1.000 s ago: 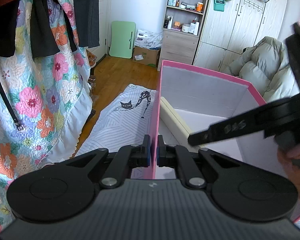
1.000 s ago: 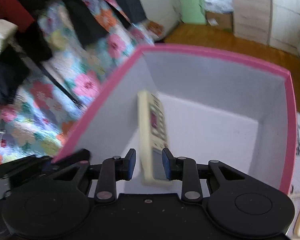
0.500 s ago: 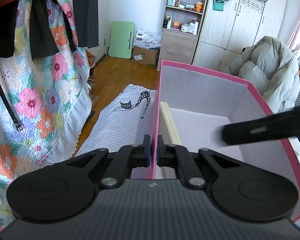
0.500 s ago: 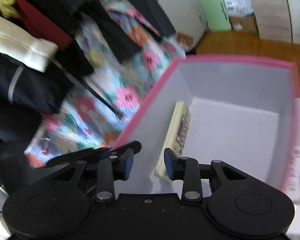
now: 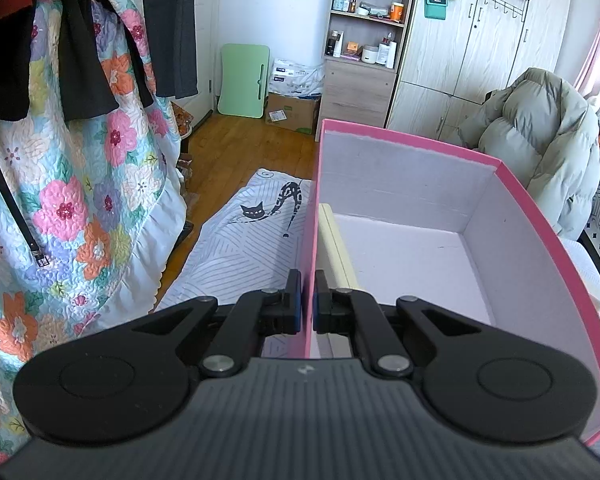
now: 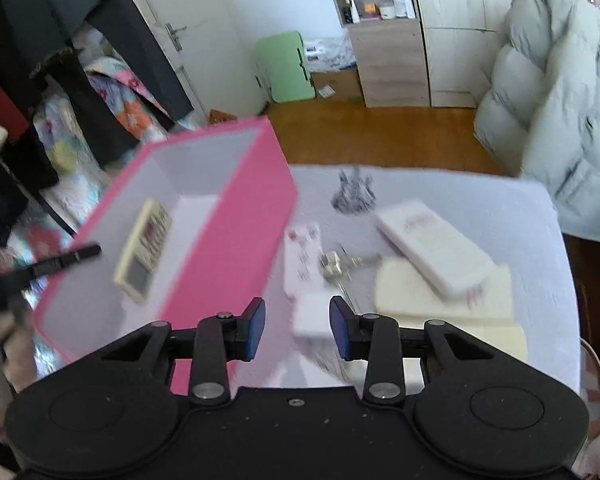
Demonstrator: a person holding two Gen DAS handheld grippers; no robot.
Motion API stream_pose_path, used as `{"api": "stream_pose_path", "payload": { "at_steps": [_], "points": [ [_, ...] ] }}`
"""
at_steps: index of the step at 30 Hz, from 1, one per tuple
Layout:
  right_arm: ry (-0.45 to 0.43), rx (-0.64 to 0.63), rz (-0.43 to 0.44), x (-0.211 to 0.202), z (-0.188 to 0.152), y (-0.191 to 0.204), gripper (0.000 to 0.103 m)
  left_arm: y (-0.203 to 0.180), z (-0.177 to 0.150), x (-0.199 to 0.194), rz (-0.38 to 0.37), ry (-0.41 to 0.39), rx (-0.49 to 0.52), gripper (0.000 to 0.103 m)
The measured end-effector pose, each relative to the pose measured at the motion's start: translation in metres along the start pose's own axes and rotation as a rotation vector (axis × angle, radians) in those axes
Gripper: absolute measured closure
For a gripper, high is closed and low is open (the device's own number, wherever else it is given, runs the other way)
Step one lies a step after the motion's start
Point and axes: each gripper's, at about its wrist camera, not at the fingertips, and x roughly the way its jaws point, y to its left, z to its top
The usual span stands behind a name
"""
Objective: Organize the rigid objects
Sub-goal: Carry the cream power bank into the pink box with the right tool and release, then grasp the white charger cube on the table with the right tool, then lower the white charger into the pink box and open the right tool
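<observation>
The pink box [image 5: 512, 208] stands open on the white cloth-covered table [image 6: 480, 204]. Inside it, a cream remote control [image 6: 144, 254] leans lengthwise against the box's left wall, its buttons facing the middle of the box; the rest of the box floor is bare. The left gripper [image 5: 307, 302] is clamped on the box's left wall near the near corner, one pad on the outside, the other inside next to the remote. The right gripper [image 6: 297, 330] is outside the box, just beside its right wall, over the table; its jaws are opening and stand partly apart, gripping nothing. A white remote [image 6: 303, 264] lies on the table beyond them, near the box's right wall, then a small metal object [image 6: 332, 264], a white case [image 6: 436, 250] and a cream pad [image 6: 440, 300], all blurred
</observation>
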Motion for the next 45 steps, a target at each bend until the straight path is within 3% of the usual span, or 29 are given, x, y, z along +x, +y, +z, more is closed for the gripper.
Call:
{"api": "stream_pose_path", "payload": {
  "at_steps": [4,7,11,14,18,19,23,29,35,39,42,45],
  "points": [
    [0.063,-0.153,-0.005,0.009,-0.021,0.013,0.042,0.0,0.0,0.0,0.0,0.0,0.006,0.099],
    [0.111,-0.318,-0.031,0.023,-0.027,0.029,0.039,-0.001,0.0,0.0,0.001,0.0,0.014,0.099],
    [0.121,-0.54,-0.092,0.04,-0.032,0.033,0.024,-0.001,-0.001,0.0,0.001,0.0,0.018,0.099],
    [0.152,-0.662,-0.113,0.051,-0.038,0.03,0.022,-0.002,-0.001,0.0,0.0,0.0,0.017,0.099],
    [0.149,-0.671,-0.082,0.054,-0.038,0.029,0.035,-0.002,0.0,0.0,0.0,-0.001,0.018,0.099],
    [0.144,-0.677,-0.077,0.054,-0.04,0.031,0.044,-0.002,0.0,0.0,0.001,0.0,0.017,0.099],
    [0.113,-0.532,-0.094,0.051,-0.033,0.026,0.045,-0.001,0.0,0.0,-0.004,0.0,0.005,0.099],
    [-0.054,-0.328,-0.023,0.012,-0.022,0.017,0.049,-0.001,0.0,-0.001,0.0,-0.001,0.009,0.099],
    [-0.156,-0.351,0.023,-0.021,0.0,0.039,0.049,-0.002,0.001,0.0,0.001,-0.002,0.014,0.099],
    [-0.222,-0.356,0.129,-0.04,0.018,0.062,0.049,-0.002,0.001,0.0,0.001,-0.002,0.014,0.099],
    [-0.201,-0.369,0.23,-0.035,0.039,0.089,0.049,-0.002,0.001,0.0,0.001,-0.002,0.016,0.099],
    [-0.069,-0.34,0.316,-0.01,0.059,0.119,0.049,-0.002,0.001,-0.001,0.006,-0.004,0.026,0.099]
  ]
}}
